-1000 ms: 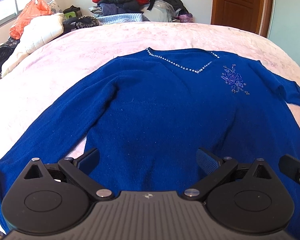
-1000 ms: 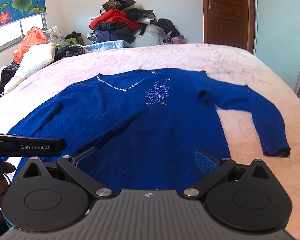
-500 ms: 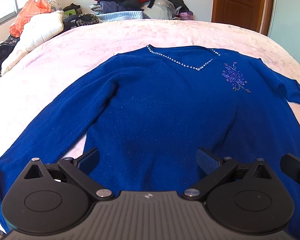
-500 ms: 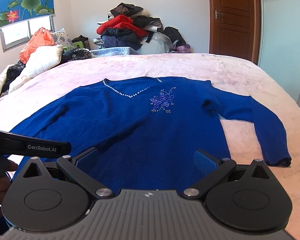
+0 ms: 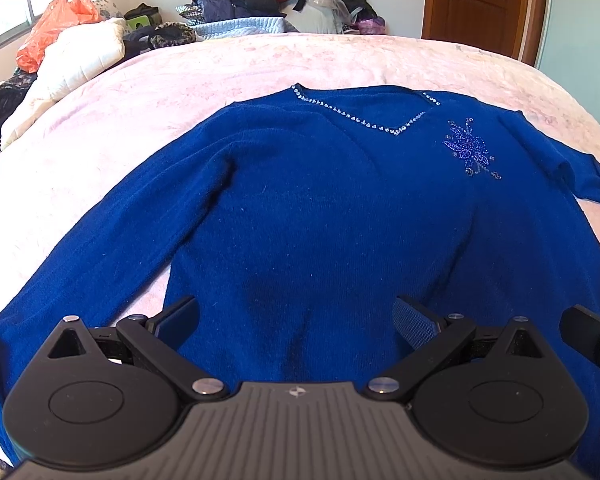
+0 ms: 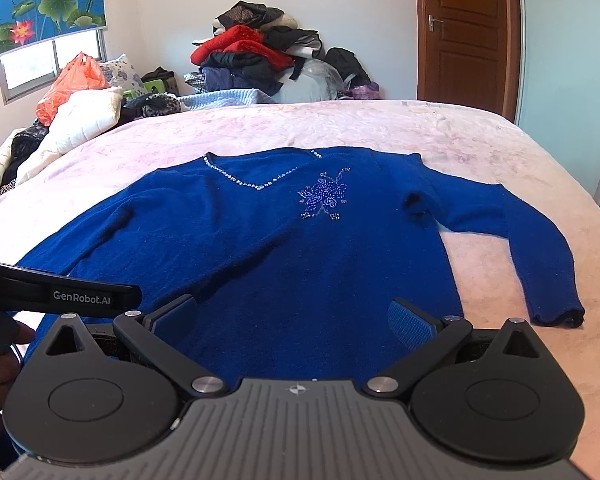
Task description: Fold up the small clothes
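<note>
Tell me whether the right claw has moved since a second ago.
Yes. The right claw has tilted upward or drawn back: the door and blue sweater sit lower in its view.

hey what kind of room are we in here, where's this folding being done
Most likely a bedroom in a home. A blue sweater lies spread flat on a wide bed with a pink cover, a heap of clothes sits against the far wall, and a wooden door stands to the right.

The sweater [image 6: 284,248] is deep blue, with a silver-beaded neckline [image 6: 256,182] and a sparkly flower [image 6: 324,196] at its one o'clock. The bedspread [image 6: 340,128] is pale pink, faintly mottled.
</note>
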Motion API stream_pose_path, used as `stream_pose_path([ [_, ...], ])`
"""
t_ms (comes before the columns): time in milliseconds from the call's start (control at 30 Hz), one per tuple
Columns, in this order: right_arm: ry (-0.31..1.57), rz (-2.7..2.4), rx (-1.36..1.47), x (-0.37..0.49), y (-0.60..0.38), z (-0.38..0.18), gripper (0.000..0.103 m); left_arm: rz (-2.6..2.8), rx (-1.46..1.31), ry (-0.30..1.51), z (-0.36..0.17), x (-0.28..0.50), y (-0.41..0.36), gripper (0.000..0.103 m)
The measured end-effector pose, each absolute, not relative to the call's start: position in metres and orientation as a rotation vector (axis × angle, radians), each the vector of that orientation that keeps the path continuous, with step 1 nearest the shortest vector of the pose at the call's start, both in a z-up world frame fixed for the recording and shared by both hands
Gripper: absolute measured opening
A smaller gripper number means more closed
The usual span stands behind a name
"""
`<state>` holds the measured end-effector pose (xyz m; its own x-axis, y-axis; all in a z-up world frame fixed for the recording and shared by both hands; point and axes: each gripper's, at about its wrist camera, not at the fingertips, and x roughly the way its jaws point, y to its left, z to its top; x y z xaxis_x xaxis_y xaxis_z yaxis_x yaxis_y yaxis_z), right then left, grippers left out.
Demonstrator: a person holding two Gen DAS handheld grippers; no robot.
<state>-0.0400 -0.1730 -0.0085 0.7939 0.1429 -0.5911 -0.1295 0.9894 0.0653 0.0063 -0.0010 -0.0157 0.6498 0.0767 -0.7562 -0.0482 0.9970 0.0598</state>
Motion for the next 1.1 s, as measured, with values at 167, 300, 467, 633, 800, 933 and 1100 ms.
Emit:
stream_pose_path([
  [167, 0.637, 0.15, 0.023, -0.04, -0.173, -0.009, 0.103, 0.07, 0.032, 0.865, -0.016, 0.007, -0.001, 0.103],
  [300, 0.636, 0.15, 0.024, -0.04, -0.173, -0.009, 0.103, 0.071, 0.032, 0.865, -0.016, 0.007, -0.001, 0.103],
  [467, 0.638, 0.151, 0.025, -0.04, -0.173, -0.009, 0.103, 0.071, 0.037, 0.867, -0.018, 0.006, 0.0, 0.103],
  [633, 0.637, 0.152, 0.026, -0.04, -0.173, -0.01, 0.103, 0.067, 0.044, 0.864, -0.018, 0.006, -0.002, 0.103],
  [800, 0.63, 0.156, 0.027, -0.04, -0.174, -0.01, 0.103, 0.03, 0.068, 0.835, -0.016, 0.005, -0.007, 0.103],
  [933, 0.595, 0.114, -0.02, -0.042, -0.182, -0.012, 0.102, -0.01, 0.077, 0.777, -0.009, 0.005, -0.014, 0.103],
  [1100, 0.571, -0.031, -0.078, -0.04, -0.213, -0.017, 0.082, -0.045, 0.073, 0.777, -0.009, 0.015, -0.021, 0.103],
])
